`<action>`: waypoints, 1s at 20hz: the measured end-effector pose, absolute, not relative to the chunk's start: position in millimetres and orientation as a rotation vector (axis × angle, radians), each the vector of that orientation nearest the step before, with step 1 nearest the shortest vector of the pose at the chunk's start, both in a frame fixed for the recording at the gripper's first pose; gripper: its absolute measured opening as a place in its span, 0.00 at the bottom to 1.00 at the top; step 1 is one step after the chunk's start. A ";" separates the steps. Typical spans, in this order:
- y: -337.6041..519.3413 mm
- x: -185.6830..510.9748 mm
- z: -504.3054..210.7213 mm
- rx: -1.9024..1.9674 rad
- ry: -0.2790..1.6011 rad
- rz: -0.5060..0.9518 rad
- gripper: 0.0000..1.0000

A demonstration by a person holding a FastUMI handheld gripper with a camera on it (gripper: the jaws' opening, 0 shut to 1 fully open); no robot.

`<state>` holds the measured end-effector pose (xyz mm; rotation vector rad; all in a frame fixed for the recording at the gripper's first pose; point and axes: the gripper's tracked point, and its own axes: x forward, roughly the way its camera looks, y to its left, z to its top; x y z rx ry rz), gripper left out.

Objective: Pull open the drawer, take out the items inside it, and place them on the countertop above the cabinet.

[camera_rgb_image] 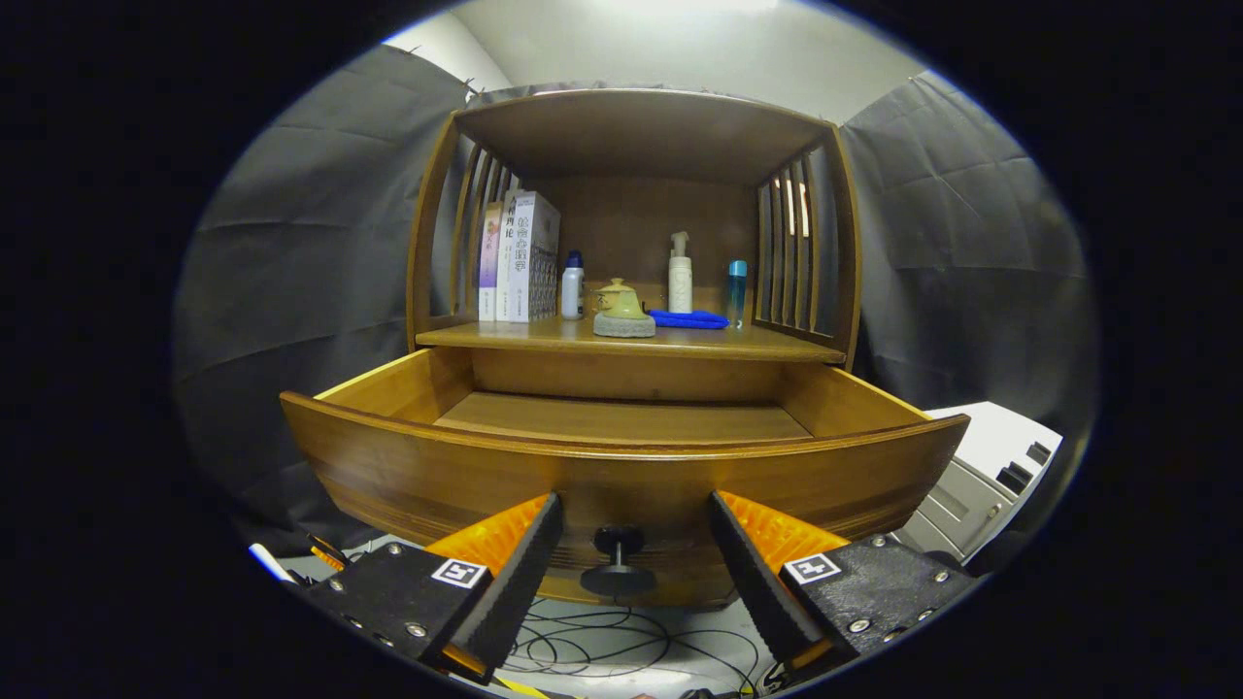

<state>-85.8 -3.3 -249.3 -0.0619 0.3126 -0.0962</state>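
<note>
A wooden cabinet stands ahead with its drawer [621,471] pulled out toward me. The visible part of the drawer floor [621,417] shows only bare wood. A dark round knob [618,558] sticks out of the drawer front, right between my fingers. My gripper [636,529] is open, its fingers standing either side of the knob without touching it. On the countertop [505,337] above the drawer sit a yellow-green teapot [622,309] on a grey base, a blue cloth [688,318], a white pump bottle [680,275], a small white bottle [573,287], a blue tube [737,291] and books [520,257].
Slatted wooden sides [791,248] and a top board enclose the countertop. Dark cloth walls hang on both sides. A white device [991,466] sits low to the right of the drawer. Cables [621,646] lie on the surface below the drawer front.
</note>
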 end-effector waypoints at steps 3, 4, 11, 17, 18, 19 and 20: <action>-4.1 -73.3 -251.8 -0.073 0.313 -0.096 0.95; -4.2 -69.2 -250.8 -0.068 0.310 -0.096 0.95; -8.1 -29.6 -254.2 -0.079 0.301 -0.099 0.95; -10.1 7.5 -262.6 -0.130 0.303 -0.100 0.95; -11.2 15.8 -264.8 -0.129 0.302 -0.102 0.95; -12.2 24.6 -265.8 -0.131 0.300 -0.102 0.95; -12.7 32.6 -267.6 -0.131 0.299 -0.102 0.95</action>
